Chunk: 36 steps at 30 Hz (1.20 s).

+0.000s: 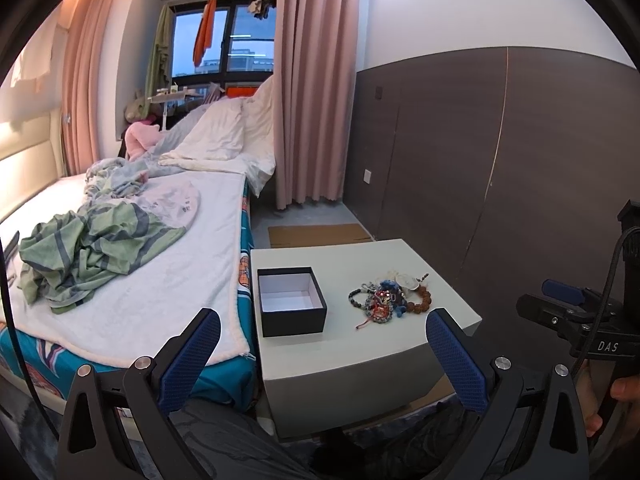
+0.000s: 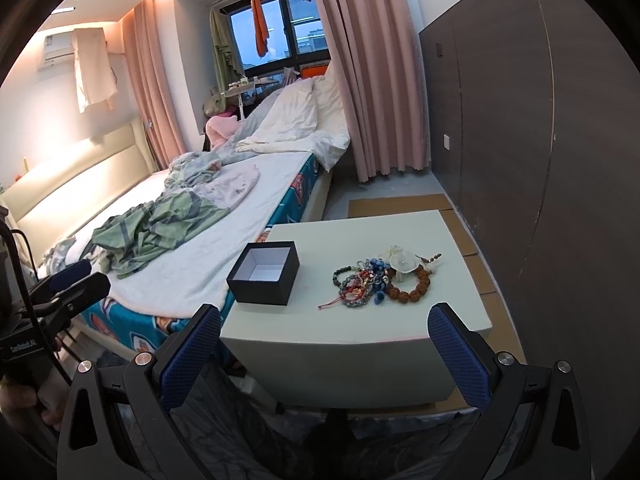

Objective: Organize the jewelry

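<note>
While both tools hang short of the table, nothing's in either grip. Left gripper (image 1: 322, 330): jaws spread wide, blue pads w/ only air between, hovering off the near edge of the white bedside table (image 1: 360, 356). Right gripper (image 2: 325, 326): same story, wide apart, holding nothing, also back from the table's front edge. From the left cam you catch the right tool at the far right of frame; from the right cam the left tool shows at the far left.

On the tabletop, black box (image 1: 291, 301), lid off, white inside, looks empty, sits on the bed side. Jewelry pile (image 1: 386, 296) lies to the right of it, apart from the box, not touching. Right cam gives the better look: jewelry pile (image 2: 382, 280) is a tangle, w/ a brown chunky-bead bracelet (image 2: 412, 285) on the right side, a dark bead bracelet (image 2: 343, 276) on the left, blue bits in the middle, a red cord (image 2: 334, 303) trailing out toward the near-left, a white round piece (image 2: 402, 261) at the back.

Bed (image 1: 140, 292) butts up beside the table, w/ a green striped garment (image 1: 88, 256) rumpled on it. Pink curtain (image 1: 316, 80) behind.
</note>
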Motion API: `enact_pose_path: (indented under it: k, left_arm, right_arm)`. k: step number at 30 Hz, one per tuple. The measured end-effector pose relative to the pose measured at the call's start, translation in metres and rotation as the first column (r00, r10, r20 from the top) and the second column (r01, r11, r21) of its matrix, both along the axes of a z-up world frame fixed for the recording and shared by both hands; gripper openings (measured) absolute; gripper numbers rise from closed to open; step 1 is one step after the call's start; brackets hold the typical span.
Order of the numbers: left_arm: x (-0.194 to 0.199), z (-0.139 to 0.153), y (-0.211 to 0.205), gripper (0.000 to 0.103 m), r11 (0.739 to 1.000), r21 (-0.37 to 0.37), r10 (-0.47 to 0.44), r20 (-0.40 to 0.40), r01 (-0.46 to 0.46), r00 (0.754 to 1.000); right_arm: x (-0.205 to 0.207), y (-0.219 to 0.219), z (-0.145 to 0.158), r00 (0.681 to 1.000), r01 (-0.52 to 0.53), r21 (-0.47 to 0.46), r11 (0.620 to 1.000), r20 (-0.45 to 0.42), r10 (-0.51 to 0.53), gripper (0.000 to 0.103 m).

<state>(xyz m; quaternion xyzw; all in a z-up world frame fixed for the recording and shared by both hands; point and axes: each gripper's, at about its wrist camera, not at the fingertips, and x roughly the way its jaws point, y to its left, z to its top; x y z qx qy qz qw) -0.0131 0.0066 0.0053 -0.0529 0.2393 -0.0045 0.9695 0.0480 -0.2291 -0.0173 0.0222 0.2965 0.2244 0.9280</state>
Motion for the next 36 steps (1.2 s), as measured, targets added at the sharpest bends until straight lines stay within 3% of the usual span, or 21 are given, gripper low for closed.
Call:
enact_pose_path:
  k: [36]
  left_arm:
    - [0.008,-0.002,-0.006,0.102,1.000,0.010,-0.017,-0.007,0.017,1.000]
  right_arm:
    - [0.002,-0.003,0.002,1.000,0.008,-0.007,1.000,-0.001,-0.008,0.103]
